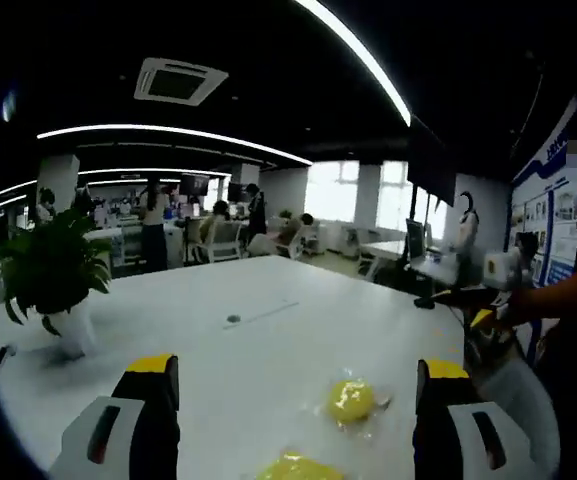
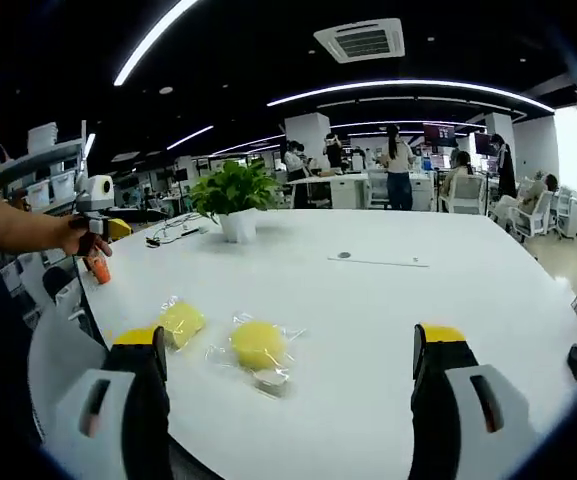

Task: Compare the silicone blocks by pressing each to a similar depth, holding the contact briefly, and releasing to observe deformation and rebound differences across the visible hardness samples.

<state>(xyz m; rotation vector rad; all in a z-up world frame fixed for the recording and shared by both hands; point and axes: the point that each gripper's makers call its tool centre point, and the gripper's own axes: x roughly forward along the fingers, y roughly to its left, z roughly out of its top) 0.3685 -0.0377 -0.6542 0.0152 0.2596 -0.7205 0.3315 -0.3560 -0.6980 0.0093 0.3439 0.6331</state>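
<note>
Yellow silicone blocks lie between the open right gripper jaws — untouched.

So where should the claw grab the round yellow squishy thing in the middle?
Probably best from straight above, closing on the two opposite sides of the round yellow block, at its widest part. It lies low and flat on the white table inside a clear crinkly wrapper, so a sideways approach may catch only plastic. The right claw stands open, wide enough.

A white table carries a potted plant and a thin strip. Office desks and people stand beyond.
</note>
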